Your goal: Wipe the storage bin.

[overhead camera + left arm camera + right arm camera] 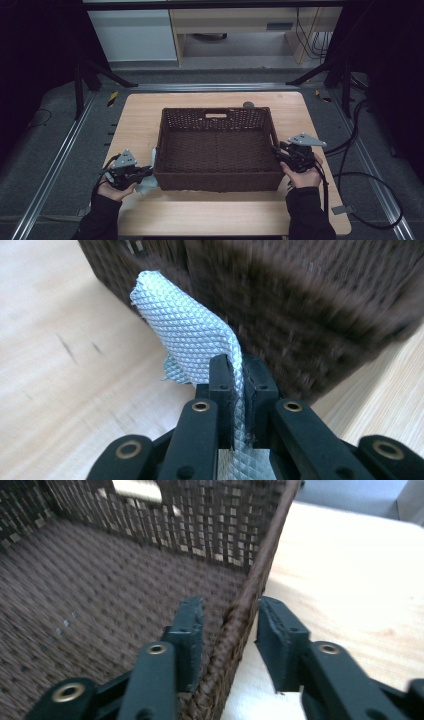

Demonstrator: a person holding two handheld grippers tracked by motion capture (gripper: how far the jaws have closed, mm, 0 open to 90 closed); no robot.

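A dark brown wicker basket (216, 181) sits in the middle of the wooden table (215, 215). By its front left corner my left gripper (150, 171) is shut on a pale, diamond-textured cloth (146, 185). In the left gripper view the cloth (195, 335) rises from between the jaws of that gripper (239, 372) and leans against the basket's outer wall (310, 315). My right gripper (276, 151) is at the basket's right wall. In the right gripper view it (230, 610) stands open astride the rim (260, 580), one jaw inside and one outside.
A small grey round object (248, 105) lies just behind the basket's far wall. Black cables (360, 175) trail over the floor at the right. Metal rails (55, 165) run along both sides of the table. Bare tabletop lies in front of the basket.
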